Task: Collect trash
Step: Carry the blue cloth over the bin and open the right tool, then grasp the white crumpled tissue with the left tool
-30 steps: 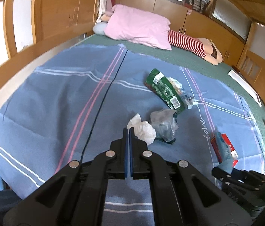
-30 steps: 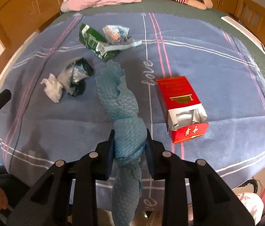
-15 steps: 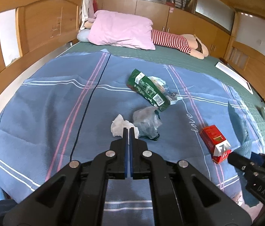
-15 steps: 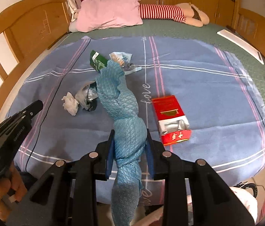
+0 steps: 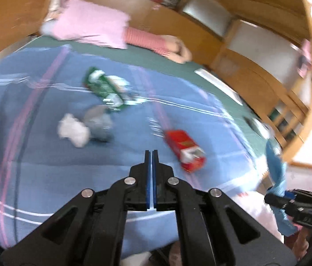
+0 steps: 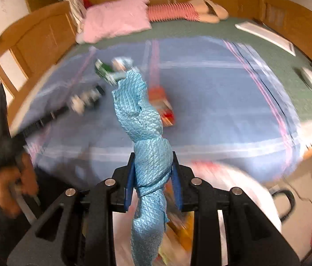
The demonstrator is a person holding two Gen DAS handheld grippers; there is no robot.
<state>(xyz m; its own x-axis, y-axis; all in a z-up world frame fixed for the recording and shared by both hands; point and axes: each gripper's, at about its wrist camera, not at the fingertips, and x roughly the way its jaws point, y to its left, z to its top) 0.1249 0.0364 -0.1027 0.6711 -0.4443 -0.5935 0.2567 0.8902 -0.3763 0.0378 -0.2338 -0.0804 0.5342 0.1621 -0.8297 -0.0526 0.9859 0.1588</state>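
My right gripper (image 6: 152, 166) is shut on a knotted light-blue cloth (image 6: 147, 133) that stands up between its fingers; it also shows at the right edge of the left wrist view (image 5: 276, 170). My left gripper (image 5: 152, 155) is shut and empty above the blue blanket (image 5: 45, 155). On the blanket lie a red box (image 5: 184, 149), a white crumpled tissue (image 5: 72, 130), a grey plastic wrapper (image 5: 99, 123) and a green snack bag (image 5: 103, 87). Both views are blurred.
A pink pillow (image 6: 116, 21) and a striped doll (image 6: 178, 11) lie at the head of the bed. Wooden bed rails (image 6: 18, 51) run along both sides. Something white with colourful contents (image 6: 233, 190) sits below my right gripper, off the bed's foot.
Both grippers have pulled back from the bed toward its foot and swung right. The right one still holds the blue cloth. The trash on the blanket has not moved.
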